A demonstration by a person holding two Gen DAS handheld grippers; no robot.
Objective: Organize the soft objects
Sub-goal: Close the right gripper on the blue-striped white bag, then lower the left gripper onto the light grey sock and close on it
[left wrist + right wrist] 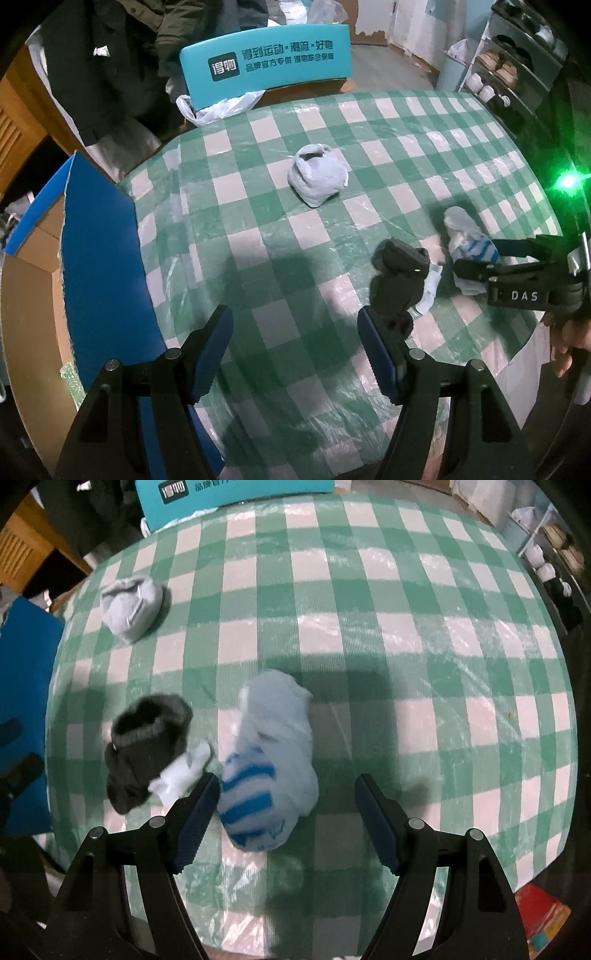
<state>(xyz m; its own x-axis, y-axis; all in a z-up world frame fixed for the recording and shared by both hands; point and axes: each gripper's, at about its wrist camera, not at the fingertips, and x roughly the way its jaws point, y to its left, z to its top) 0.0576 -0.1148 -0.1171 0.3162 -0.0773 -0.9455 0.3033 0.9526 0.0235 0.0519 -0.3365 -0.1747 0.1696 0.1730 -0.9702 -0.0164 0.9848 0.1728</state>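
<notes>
Right gripper spread over the balled pale-blue striped sock pair, left gripper spread & empty: centre both fingers round it before you pinch.

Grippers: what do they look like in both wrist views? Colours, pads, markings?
Both are matte black two-finger units with angular, triangulated finger arms and silver pivot pins. Left gripper and right gripper carry blue ribbed pads. In the left wrist view the right gripper's black body shows white "DAS" lettering. No cables or sleeves visible.
</notes>
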